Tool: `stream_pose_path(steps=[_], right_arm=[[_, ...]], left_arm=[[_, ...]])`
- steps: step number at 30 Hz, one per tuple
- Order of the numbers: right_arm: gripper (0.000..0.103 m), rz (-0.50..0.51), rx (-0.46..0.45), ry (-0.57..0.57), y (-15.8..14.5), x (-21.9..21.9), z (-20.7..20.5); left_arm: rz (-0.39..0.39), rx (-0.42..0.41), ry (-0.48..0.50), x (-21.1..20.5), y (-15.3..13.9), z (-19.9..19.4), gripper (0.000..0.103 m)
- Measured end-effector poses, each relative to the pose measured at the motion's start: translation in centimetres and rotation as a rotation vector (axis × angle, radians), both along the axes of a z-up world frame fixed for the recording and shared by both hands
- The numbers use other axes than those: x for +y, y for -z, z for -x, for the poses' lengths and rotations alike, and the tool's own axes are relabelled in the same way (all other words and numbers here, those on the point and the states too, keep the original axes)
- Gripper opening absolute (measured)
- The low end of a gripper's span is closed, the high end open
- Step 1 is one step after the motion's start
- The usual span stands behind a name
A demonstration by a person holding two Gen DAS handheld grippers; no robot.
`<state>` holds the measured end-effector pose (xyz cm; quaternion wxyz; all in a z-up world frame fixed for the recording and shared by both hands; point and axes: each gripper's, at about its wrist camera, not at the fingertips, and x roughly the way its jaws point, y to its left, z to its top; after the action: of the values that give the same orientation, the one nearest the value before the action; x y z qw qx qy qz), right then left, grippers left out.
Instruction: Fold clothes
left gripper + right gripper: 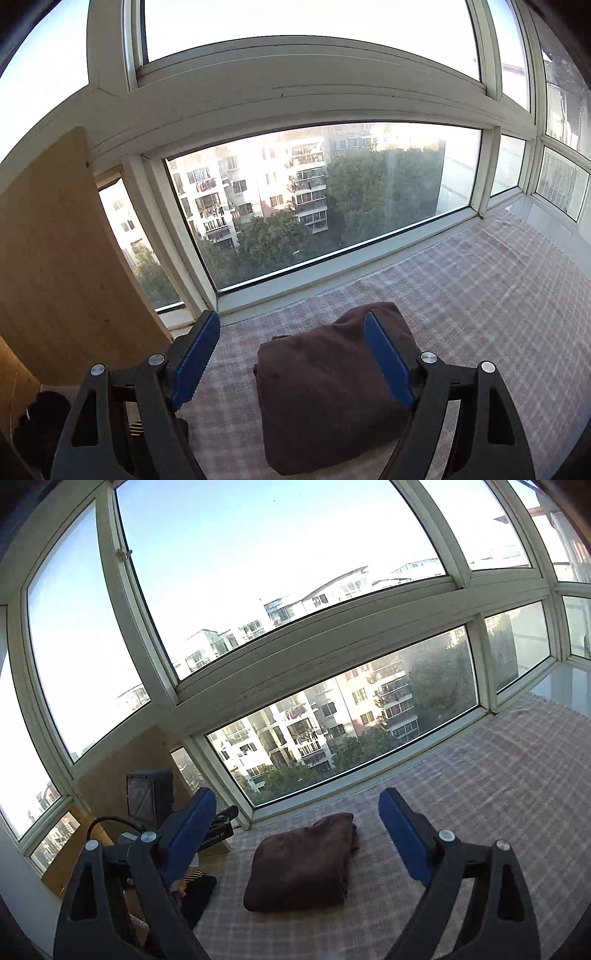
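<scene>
On the checked cloth (480, 794) lies a folded brown garment (303, 867), left gripper (291, 354) and right gripper (295, 830) spread empty.

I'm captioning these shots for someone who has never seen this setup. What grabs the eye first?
The big white-framed window fills the upper part of both views, with apartment blocks and trees outside. Below it, a folded dark brown cloth bundle lies on the pink checked sheet. Framing it in the foreground are the blue-padded fingers of the left gripper and the right gripper, both open and empty.
</scene>
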<state>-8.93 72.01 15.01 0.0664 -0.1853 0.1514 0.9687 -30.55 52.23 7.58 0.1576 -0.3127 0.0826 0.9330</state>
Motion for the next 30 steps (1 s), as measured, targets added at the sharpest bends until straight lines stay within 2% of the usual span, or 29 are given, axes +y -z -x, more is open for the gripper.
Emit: stream_pose_path(steps=[2, 4, 7, 11, 14, 17, 23, 27, 30], right_arm=[[0.098, -0.152, -0.077, 0.089, -0.3, -1.3, -0.7], [0.098, -0.238, -0.113, 0.074, 0.2, -2.4, -0.9], [0.098, -0.301, -0.180, 0.061, 1.9, -3.8, 0.0], [0.098, -0.384, -0.269, 0.016, 4.6, -5.0, 2.2], [0.098, -0.434, -0.333, -0.025, 6.9, -5.3, 4.4], [0.098, -0.399, -0.429, -0.105, 9.4, -4.4, 7.0], [0.098, -0.194, -0.557, -0.267, 11.7, -0.8, 14.7], [0.098, -0.224, -0.616, -0.248, 13.5, 0.9, 20.9], [0.098, -0.203, -0.669, -0.281, 16.3, 1.4, 25.9]], left_arm=[[-0.042, -0.015, -0.022, -0.3, 0.0, -1.3, 0.080], [-0.038, -0.017, -0.032, -0.3, 0.1, -3.0, 0.080], [-0.036, -0.034, -0.003, -0.2, 0.9, -5.5, 0.080], [-0.056, -0.121, 0.039, -2.0, 2.8, -7.2, 0.080], [-0.018, -0.170, 0.035, -4.2, 4.7, -7.0, 0.080], [0.003, -0.224, 0.051, -6.4, 6.5, -6.2, 0.080], [0.089, -0.300, 0.091, -8.1, 8.6, -1.6, 0.080], [0.095, -0.357, 0.092, -7.4, 10.4, 4.0, 0.080], [0.113, -0.391, 0.112, -5.8, 12.8, 8.3, 0.080]])
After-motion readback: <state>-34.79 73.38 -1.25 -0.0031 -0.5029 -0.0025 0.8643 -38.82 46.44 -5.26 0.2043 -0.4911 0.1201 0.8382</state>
